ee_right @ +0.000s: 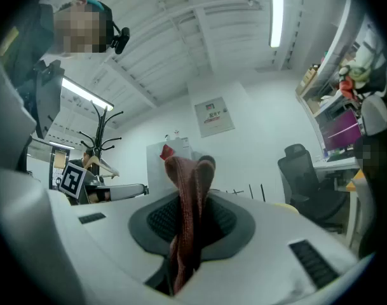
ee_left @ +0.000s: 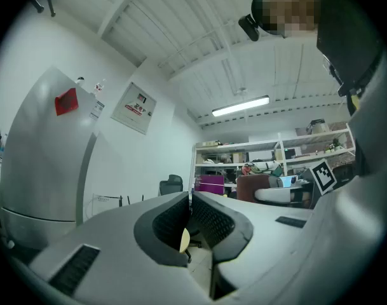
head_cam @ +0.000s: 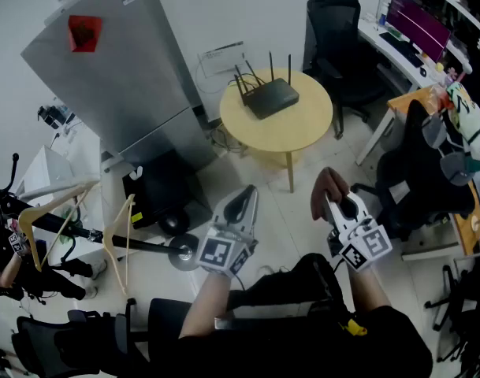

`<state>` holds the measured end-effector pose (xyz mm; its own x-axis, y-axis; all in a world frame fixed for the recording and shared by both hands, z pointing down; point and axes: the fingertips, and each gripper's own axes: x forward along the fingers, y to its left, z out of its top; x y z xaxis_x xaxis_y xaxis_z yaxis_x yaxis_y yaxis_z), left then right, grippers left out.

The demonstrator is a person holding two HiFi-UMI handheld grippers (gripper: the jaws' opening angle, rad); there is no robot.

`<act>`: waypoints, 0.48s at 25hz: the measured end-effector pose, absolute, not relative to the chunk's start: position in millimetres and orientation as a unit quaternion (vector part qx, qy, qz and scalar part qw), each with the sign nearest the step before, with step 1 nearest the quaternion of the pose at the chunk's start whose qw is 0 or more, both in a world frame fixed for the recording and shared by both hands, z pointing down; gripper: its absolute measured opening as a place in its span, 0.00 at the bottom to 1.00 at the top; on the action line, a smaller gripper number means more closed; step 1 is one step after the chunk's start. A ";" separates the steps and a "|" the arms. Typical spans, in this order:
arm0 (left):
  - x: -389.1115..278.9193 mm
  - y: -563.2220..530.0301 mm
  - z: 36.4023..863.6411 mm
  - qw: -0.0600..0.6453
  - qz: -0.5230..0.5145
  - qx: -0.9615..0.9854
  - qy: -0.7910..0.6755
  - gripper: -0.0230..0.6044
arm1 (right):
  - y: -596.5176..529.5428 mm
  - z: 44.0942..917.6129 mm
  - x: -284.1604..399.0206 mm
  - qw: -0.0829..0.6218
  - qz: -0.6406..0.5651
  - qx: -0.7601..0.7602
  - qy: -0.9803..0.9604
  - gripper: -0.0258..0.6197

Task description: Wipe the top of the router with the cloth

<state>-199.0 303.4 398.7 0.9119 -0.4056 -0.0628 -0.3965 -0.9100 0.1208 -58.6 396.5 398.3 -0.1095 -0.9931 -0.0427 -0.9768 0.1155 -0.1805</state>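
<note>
- Router (head_cam: 268, 97): black, antennas upright, sitting on a round yellow table (head_cam: 306, 128) in the upper middle of the head view. It is well apart from both grippers, which are held at lower centre.
- Cloth (head_cam: 328, 186): reddish-brown, bunched, and clear of the router.
- Right gripper (head_cam: 336, 203): jaws clamped on the cloth. A fold stands up above the jaw tips and the rest hangs down between them.
- Left gripper (head_cam: 243, 198): jaws closed tip to tip, nothing between them; it is level with the right gripper, to its left in frame.
</note>
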 end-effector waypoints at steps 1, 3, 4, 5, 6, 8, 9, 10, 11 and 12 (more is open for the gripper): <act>-198.8 300.9 396.6 0.055 -0.045 0.976 -0.204 0.05 | 391.4 398.2 -63.2 0.073 -0.051 -0.659 0.747 0.14; -197.9 296.5 394.2 0.059 -0.049 0.976 -0.203 0.05 | 382.1 398.0 -69.2 0.067 -0.046 -0.653 0.753 0.14; -196.8 294.3 394.0 0.060 -0.052 0.976 -0.203 0.05 | 377.8 397.5 -69.1 0.066 -0.043 -0.651 0.755 0.14; -195.0 291.3 394.0 0.059 -0.056 0.976 -0.204 0.05 | 373.0 396.8 -66.6 0.065 -0.041 -0.649 0.757 0.14; -192.2 286.9 394.2 0.057 -0.062 0.975 -0.206 0.05 | 367.5 396.1 -62.0 0.066 -0.038 -0.646 0.760 0.14; -183.4 275.3 394.2 0.055 -0.079 0.972 -0.215 0.04 | 356.1 394.4 -48.4 0.070 -0.035 -0.639 0.765 0.14; -176.2 269.4 392.5 0.058 -0.088 0.970 -0.221 0.03 | 351.5 392.7 -40.0 0.073 -0.033 -0.635 0.768 0.14; -166.5 263.9 390.0 0.061 -0.096 0.968 -0.225 0.02 | 347.1 390.1 -30.3 0.076 -0.029 -0.631 0.772 0.14; -154.7 258.7 387.3 0.063 -0.101 0.967 -0.227 0.02 | 341.9 386.7 -19.5 0.076 -0.022 -0.626 0.776 0.14; -142.3 253.9 384.3 0.064 -0.106 0.966 -0.225 0.02 | 335.5 383.6 -8.2 0.076 -0.015 -0.620 0.780 0.14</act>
<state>-142.3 253.9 384.3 0.8759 -0.4490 -0.1763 -0.4218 -0.8903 0.1718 -8.2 335.5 383.6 -0.2187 -0.9707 -0.0994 -0.9661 0.2298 -0.1180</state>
